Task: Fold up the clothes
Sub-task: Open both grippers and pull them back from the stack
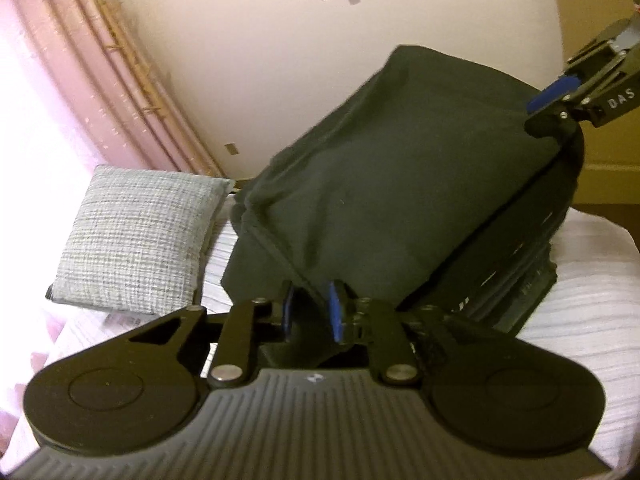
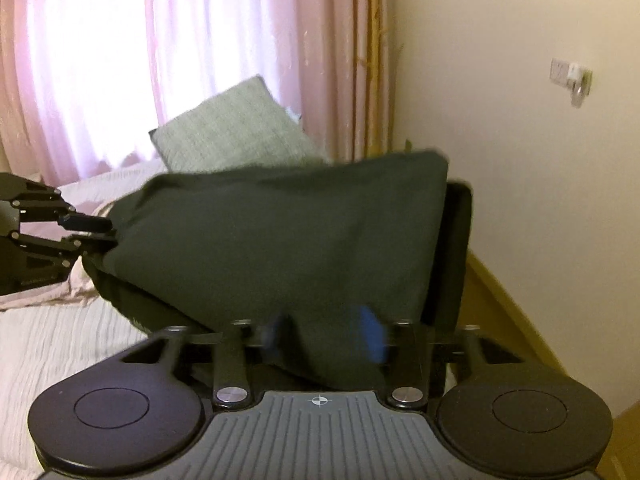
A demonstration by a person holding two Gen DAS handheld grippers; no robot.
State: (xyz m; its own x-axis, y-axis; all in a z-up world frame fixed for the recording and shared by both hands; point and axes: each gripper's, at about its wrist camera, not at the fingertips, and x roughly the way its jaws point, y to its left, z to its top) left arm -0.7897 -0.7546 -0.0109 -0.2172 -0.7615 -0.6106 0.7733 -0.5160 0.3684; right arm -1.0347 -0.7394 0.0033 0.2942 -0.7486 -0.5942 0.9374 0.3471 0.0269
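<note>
Nearest in the left wrist view: left gripper (image 1: 312,314), low in frame, jaws drawn close with a narrow gap between the blue pads (image 1: 335,316). Lower corner of the dark green garment (image 1: 400,180) hanging down into that gap, close against the right-hand pad. Pressing on the cloth or only beside it: cannot tell, from either view.

Nearest in the right wrist view: right gripper (image 2: 324,336), blurred, jaws standing wide apart, a fold of the same garment lying between the pads, neither pad seen pressing on it. Open, then.

Garment raised off the bed (image 1: 580,280), spread as a broad slanted sheet between the two grippers, upper edge high at the right gripper's end, lower end bunched at the left gripper's. Behind its far edge, a black panel with a rounded corner (image 2: 456,240), touching or just beside the cloth; hard to say which.

Farther back on the pale ribbed bedcover, a grey woven cushion (image 1: 136,236), well apart from the garment. Beyond that, pink curtains (image 2: 100,60), brightly backlit, and a cream wall.
</note>
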